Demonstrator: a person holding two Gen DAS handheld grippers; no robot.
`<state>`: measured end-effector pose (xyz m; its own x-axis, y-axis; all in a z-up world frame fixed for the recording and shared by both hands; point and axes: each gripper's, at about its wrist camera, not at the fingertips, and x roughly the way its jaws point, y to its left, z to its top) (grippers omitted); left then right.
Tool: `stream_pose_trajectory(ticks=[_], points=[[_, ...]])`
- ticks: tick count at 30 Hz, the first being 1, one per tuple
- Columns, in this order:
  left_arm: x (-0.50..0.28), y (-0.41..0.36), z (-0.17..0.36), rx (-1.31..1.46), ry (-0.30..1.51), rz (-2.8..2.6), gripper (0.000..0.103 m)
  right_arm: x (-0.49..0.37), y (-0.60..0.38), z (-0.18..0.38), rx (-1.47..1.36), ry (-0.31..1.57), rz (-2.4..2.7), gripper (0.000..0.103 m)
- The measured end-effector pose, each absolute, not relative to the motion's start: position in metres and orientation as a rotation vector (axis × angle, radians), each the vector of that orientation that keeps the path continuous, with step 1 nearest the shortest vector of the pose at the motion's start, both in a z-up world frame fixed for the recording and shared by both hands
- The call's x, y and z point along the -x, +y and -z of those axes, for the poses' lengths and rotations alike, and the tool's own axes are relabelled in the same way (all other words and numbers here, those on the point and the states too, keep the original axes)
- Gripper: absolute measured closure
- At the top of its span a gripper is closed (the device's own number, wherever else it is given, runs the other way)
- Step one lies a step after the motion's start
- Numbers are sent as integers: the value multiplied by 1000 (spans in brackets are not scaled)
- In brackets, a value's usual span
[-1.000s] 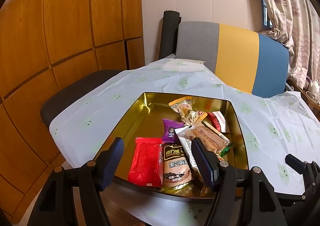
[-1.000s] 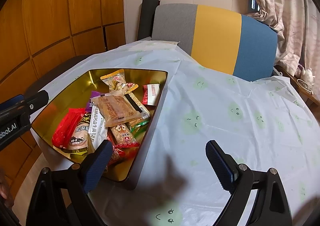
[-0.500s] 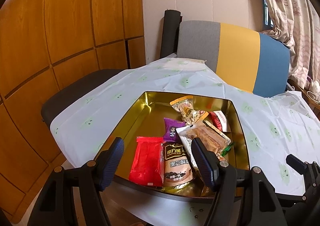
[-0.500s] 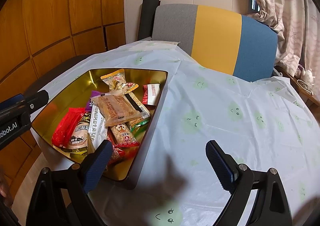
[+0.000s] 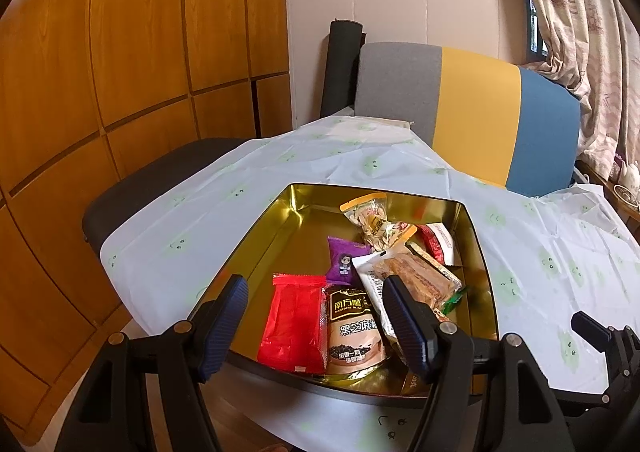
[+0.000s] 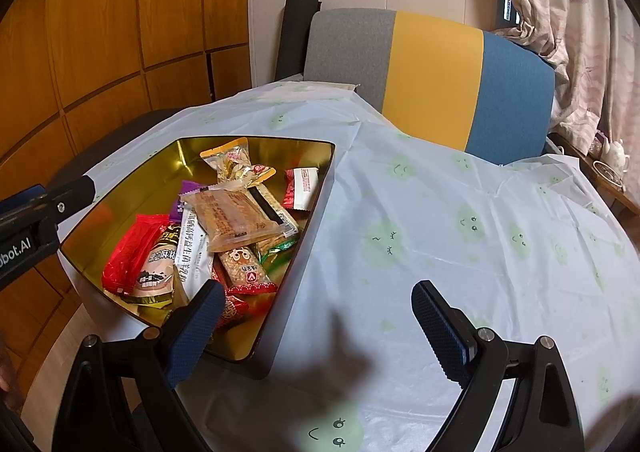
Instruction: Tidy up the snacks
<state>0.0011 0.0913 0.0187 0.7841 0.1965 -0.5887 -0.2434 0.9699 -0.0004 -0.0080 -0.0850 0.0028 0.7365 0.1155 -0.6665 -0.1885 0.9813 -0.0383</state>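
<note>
A gold tin box point(image 5: 264, 236) point(image 6: 320, 192) sits on the table's near left part and holds several snack packets. Among them are a red packet point(image 5: 294, 316) point(image 6: 128, 248), a dark sesame packet point(image 5: 354, 328), a purple packet point(image 5: 344, 262), a brown pastry packet point(image 5: 420, 276) point(image 6: 232, 218) and a nut packet point(image 5: 370, 212). My left gripper point(image 5: 316, 328) is open and empty, above the box's near edge. My right gripper point(image 6: 316, 328) is open and empty, over the box's right near corner and the tablecloth.
The table wears a white cloth with green faces point(image 6: 460, 236). A grey, yellow and blue chair back point(image 5: 468, 112) stands behind the table. A dark seat point(image 5: 152, 180) is at the left, with wooden wall panels point(image 5: 120, 52) behind. A curtain point(image 5: 580, 32) hangs at the right.
</note>
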Motion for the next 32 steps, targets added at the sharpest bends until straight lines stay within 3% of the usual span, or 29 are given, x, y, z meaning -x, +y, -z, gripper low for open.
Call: stream_pose_trajectory(ticks=[26, 32], points=[[-3, 90, -17, 78, 639, -210, 32, 8, -88, -1, 111, 723, -168, 8], [-2, 91, -19, 75, 608, -215, 38, 6, -96, 0, 94, 727, -160, 8]])
